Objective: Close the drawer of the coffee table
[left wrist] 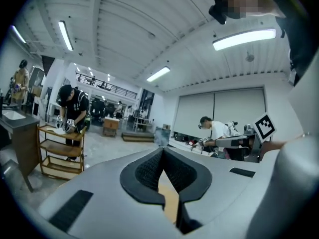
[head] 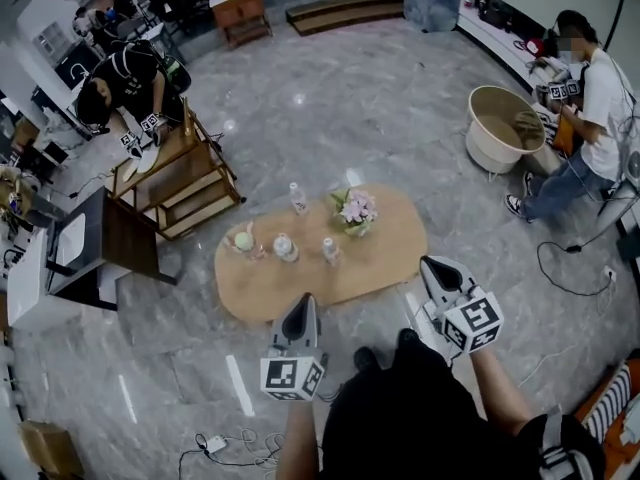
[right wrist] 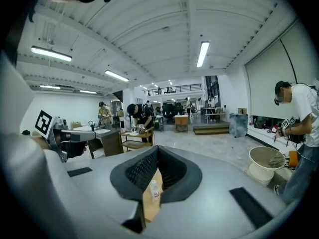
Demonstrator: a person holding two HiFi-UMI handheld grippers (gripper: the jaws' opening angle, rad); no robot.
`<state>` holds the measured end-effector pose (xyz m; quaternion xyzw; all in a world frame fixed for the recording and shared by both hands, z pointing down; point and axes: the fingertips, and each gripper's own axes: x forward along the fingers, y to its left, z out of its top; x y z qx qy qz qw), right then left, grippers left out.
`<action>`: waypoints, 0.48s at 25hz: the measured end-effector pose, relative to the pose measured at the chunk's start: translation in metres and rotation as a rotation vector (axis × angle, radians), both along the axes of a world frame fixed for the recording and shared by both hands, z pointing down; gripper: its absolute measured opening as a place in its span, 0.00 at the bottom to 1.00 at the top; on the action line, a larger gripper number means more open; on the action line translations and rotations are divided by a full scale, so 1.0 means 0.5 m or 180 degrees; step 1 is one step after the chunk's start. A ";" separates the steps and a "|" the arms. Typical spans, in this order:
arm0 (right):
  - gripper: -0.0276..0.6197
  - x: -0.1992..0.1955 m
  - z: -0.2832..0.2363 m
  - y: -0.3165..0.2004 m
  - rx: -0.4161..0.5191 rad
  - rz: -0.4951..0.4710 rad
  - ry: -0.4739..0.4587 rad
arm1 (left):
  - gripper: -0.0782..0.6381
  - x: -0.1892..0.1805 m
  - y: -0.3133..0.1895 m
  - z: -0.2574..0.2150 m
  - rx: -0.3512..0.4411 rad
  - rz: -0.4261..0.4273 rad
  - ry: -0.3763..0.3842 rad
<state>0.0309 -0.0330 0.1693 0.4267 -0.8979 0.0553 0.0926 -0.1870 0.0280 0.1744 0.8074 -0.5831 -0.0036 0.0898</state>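
Note:
The oval wooden coffee table (head: 385,253) stands on the grey marble floor in front of me; no drawer shows on it from above. My left gripper (head: 301,302) is held up over the table's near edge, jaws shut and empty. My right gripper (head: 433,266) hangs by the table's near right end, also shut with nothing in it. In the left gripper view the pads (left wrist: 149,171) meet at the tip, and a strip of tabletop (left wrist: 170,200) shows below them. The right gripper view has the pads (right wrist: 142,171) together over a strip of table (right wrist: 148,203) with a bottle.
Several small bottles (head: 298,198) and a pink flower bunch (head: 356,208) stand on the table. A wooden shelf rack (head: 185,183) with a person bent over it and a dark desk (head: 105,243) are at left. A beige tub (head: 505,128) and a seated person (head: 595,108) are at right. Cables (head: 215,443) lie by my feet.

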 end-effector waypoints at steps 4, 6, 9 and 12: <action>0.06 -0.020 -0.105 0.023 0.0250 -0.0220 -0.0191 | 0.13 -0.023 0.020 -0.077 0.0093 0.0040 0.0124; 0.06 -0.031 -0.140 0.036 0.0344 -0.0332 -0.0219 | 0.13 -0.035 0.032 -0.111 0.0175 0.0054 0.0150; 0.06 -0.041 -0.166 0.045 0.0386 -0.0446 -0.0316 | 0.13 -0.050 0.044 -0.145 0.0275 0.0035 0.0134; 0.06 -0.050 -0.155 0.049 0.0335 -0.0536 -0.0370 | 0.13 -0.059 0.053 -0.150 0.0298 -0.0004 0.0113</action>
